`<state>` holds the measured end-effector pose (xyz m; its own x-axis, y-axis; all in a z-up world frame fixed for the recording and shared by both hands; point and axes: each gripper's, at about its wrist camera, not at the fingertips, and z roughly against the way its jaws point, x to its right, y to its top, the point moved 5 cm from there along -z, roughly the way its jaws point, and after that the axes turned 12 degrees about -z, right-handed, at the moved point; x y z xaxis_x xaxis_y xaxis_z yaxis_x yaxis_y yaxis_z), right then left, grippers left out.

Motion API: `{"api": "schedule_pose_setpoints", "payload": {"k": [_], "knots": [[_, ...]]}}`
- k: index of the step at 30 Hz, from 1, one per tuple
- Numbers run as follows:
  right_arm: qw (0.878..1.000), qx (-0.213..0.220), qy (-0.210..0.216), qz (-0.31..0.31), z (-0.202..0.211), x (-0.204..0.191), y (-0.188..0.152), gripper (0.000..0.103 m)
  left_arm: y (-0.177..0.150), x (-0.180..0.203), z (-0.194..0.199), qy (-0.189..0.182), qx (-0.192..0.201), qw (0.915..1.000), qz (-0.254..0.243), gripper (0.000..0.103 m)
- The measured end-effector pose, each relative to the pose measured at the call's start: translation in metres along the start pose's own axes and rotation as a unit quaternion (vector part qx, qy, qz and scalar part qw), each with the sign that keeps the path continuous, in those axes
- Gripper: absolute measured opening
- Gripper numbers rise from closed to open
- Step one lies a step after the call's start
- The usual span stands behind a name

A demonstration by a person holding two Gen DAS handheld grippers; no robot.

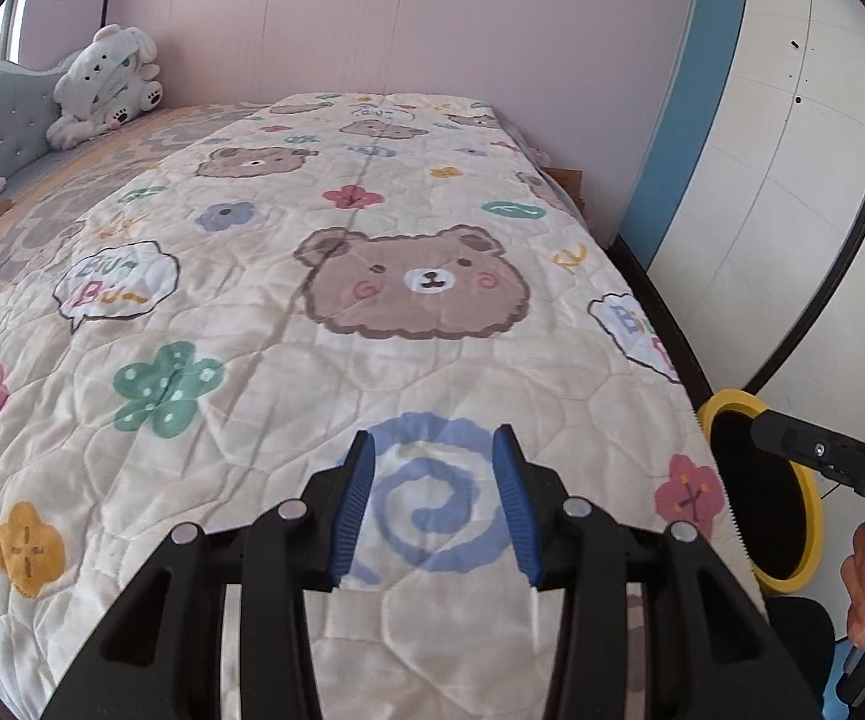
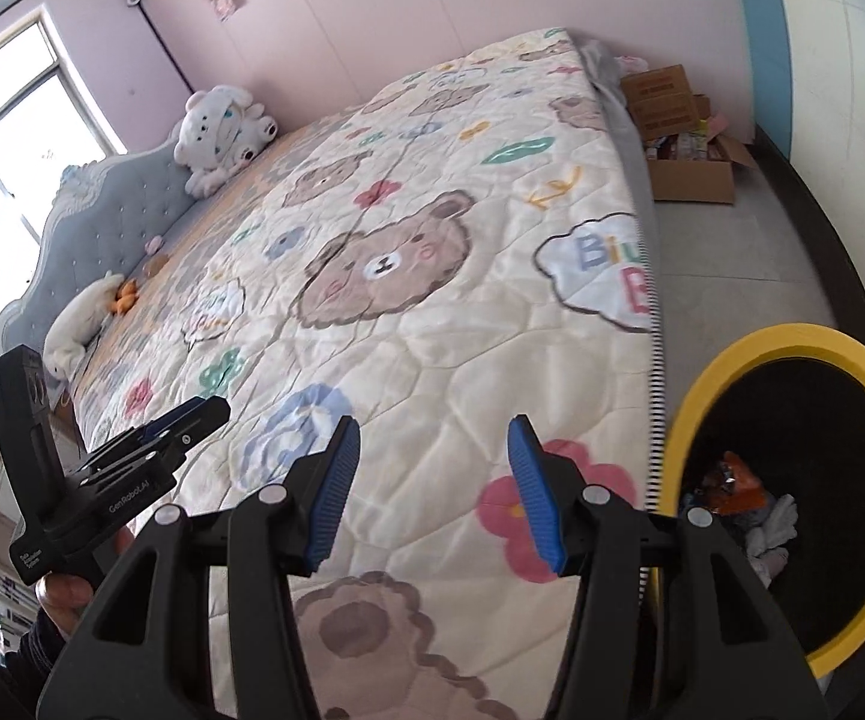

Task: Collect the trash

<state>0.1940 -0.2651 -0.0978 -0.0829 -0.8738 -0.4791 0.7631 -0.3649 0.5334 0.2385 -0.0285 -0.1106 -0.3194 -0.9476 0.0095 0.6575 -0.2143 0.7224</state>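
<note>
Trash sits in the bin beside the bed; both tools carry nothing.

The crumpled trash [image 2: 744, 501] lies at the bottom of the yellow-rimmed bin [image 2: 726, 354], just beside the bed's near corner. Over the quilt [image 1: 324, 324], our left gripper [image 1: 435, 501] and right gripper [image 2: 432, 492] stand part open and empty. We'd scan the quilt from the bin outward, toward the plush toys [image 2: 222, 132], for leftover litter.

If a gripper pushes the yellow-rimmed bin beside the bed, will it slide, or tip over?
The yellow-rimmed bin probably slides or tips easily: it holds only a few crumpled wrappers, so it looks light. A push at the rim would more likely tip it. The grey floor looks smooth, which favours sliding.
</note>
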Motion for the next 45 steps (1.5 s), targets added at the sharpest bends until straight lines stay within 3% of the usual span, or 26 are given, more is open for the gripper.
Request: {"api": "schedule_pose_setpoints", "payload": {"k": [1,3,5,7,12,20,26,30,45], "knots": [[1.0,-0.001,0.001,0.003,-0.003,-0.005,-0.003,0.052,-0.003,-0.006,0.003,0.009,0.003,1.0,0.0,0.041],[1.0,0.007,-0.01,0.012,-0.006,-0.015,-0.008,0.06,-0.009,-0.018,0.012,0.028,0.015,0.9995,0.003,0.057],[0.999,0.024,-0.024,0.026,-0.005,-0.026,-0.012,0.066,-0.012,-0.029,0.021,0.043,0.029,0.9986,0.01,0.066],[0.999,0.035,-0.026,0.029,-0.002,-0.032,-0.014,0.081,-0.014,-0.038,0.032,0.052,0.046,0.9975,0.017,0.075],[0.994,0.088,-0.058,0.033,0.014,-0.042,-0.018,0.093,-0.012,-0.042,0.064,0.071,0.098,0.9926,0.015,0.095],[0.975,0.202,-0.082,0.04,0.06,-0.051,-0.022,0.095,-0.004,-0.025,0.12,0.095,0.176,0.9797,-0.011,0.095],[0.956,0.278,-0.079,0.052,0.096,-0.061,-0.032,0.095,-0.007,-0.018,0.146,0.09,0.206,0.9743,0.004,0.095],[0.952,0.29,-0.078,0.054,0.106,-0.063,-0.037,0.095,-0.01,-0.014,0.156,0.085,0.216,0.9727,0.005,0.095],[0.957,0.275,-0.079,0.044,0.103,-0.062,-0.045,0.095,-0.012,-0.006,0.172,0.098,0.237,0.9666,-0.006,0.095]]}}
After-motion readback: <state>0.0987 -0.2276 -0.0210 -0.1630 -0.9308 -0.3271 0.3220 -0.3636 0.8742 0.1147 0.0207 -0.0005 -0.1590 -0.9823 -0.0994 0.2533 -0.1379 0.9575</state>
